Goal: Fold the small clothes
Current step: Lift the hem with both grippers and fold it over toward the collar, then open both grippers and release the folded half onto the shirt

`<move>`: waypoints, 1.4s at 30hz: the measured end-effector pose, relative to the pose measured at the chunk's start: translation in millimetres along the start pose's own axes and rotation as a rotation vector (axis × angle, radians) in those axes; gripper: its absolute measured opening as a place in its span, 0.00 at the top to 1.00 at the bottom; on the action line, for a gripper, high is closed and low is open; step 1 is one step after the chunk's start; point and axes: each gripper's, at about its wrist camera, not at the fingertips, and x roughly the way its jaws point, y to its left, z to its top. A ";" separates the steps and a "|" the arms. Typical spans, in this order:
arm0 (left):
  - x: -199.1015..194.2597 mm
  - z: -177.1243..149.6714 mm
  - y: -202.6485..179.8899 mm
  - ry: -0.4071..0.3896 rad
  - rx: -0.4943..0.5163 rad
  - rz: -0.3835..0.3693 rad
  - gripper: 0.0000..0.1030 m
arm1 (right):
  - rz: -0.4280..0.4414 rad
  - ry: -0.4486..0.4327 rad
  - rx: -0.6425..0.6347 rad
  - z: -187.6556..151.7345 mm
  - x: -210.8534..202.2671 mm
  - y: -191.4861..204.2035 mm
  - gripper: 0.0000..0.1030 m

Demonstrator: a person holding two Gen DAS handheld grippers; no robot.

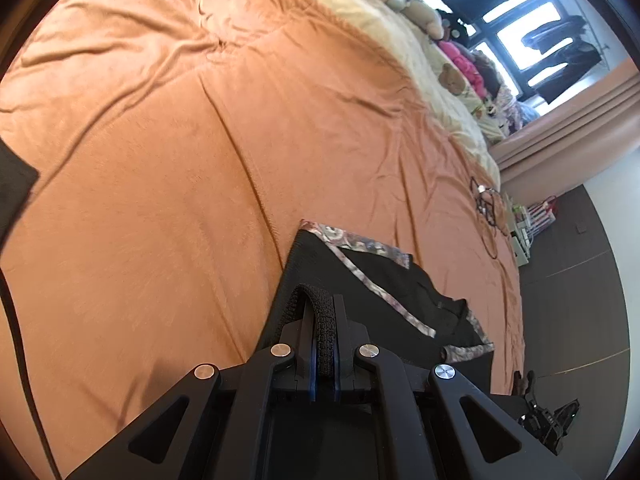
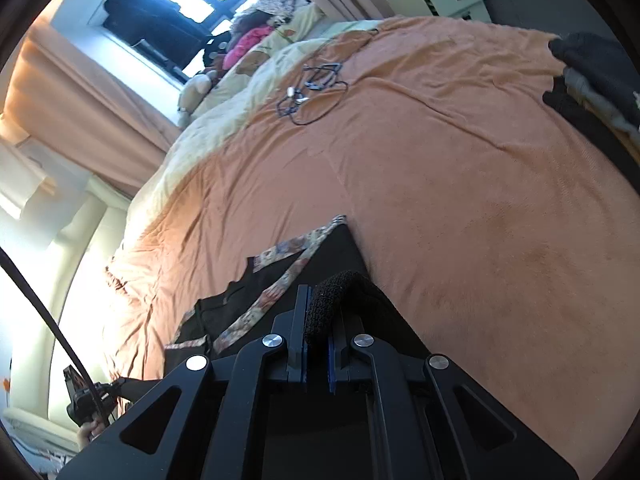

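A black garment point(image 1: 384, 292) with a floral trim point(image 1: 360, 246) lies on the orange bedspread point(image 1: 180, 200). My left gripper point(image 1: 323, 305) is shut on a black knit edge of this garment, which loops up between the fingers. In the right wrist view the same garment point(image 2: 224, 308) with its floral trim point(image 2: 280, 254) spreads out to the left. My right gripper point(image 2: 323, 300) is shut on another bunched black knit edge of it. Each gripper also shows in the other's view, the right gripper point(image 1: 548, 420) low at the right and the left gripper point(image 2: 86, 400) low at the left.
A tangle of cables point(image 2: 316, 88) lies further up the bedspread point(image 2: 480, 200). A pile of dark clothes point(image 2: 592, 72) sits at the bed's edge. A cream duvet point(image 1: 400, 40) and plush toys point(image 1: 420, 12) lie near the window. A dark cloth point(image 1: 16, 184) shows at the left.
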 end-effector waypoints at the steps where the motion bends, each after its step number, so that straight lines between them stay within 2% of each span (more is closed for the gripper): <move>1: 8.2 3.2 0.7 0.008 0.002 0.005 0.95 | -0.010 0.004 0.006 1.7 5.8 0.9 0.97; 9: 56.6 20.1 11.4 0.036 -0.036 0.042 0.94 | -0.089 0.029 -0.033 10.7 40.5 16.5 0.96; 12: 65.0 22.6 13.5 0.050 -0.041 0.074 0.93 | -0.122 0.072 -0.037 12.8 54.3 22.0 0.93; 13: 66.3 22.8 13.1 0.052 -0.032 0.089 0.90 | -0.134 0.092 -0.046 13.4 58.3 24.5 0.85; 15: 62.4 21.9 11.4 0.043 0.003 0.118 0.76 | -0.146 0.104 -0.094 12.8 60.3 32.9 0.61; 16: 58.1 21.6 9.8 0.028 0.028 0.143 0.55 | -0.159 0.091 -0.130 13.5 57.8 39.1 0.37; 17: 54.4 21.2 8.5 0.013 0.050 0.157 0.37 | -0.175 0.076 -0.164 13.7 55.1 44.0 0.26; 19: 45.1 19.1 5.0 -0.016 0.098 0.166 0.30 | -0.175 0.074 -0.220 11.4 50.0 52.1 0.26; 20: 42.0 17.3 2.2 -0.011 0.128 0.164 0.30 | -0.176 0.084 -0.238 10.0 48.9 53.7 0.26; 23: 41.5 10.1 -3.5 0.039 0.215 0.184 0.30 | -0.228 0.129 -0.308 3.0 49.0 53.1 0.26; 28: 44.0 -12.5 -12.9 0.121 0.389 0.264 0.30 | -0.267 0.207 -0.410 -10.5 46.8 58.4 0.26; 31: 50.8 -23.8 -13.4 0.176 0.431 0.309 0.30 | -0.294 0.257 -0.459 -16.1 48.9 62.6 0.26; 35: 60.3 -34.6 -14.4 0.211 0.475 0.375 0.30 | -0.351 0.296 -0.508 -21.8 54.2 64.1 0.26; 39: 79.0 -41.3 -14.5 0.236 0.555 0.492 0.30 | -0.413 0.319 -0.538 -26.3 64.6 64.1 0.26; 42: 88.3 -40.1 -11.9 0.245 0.561 0.507 0.30 | -0.435 0.322 -0.543 -26.1 74.0 66.0 0.26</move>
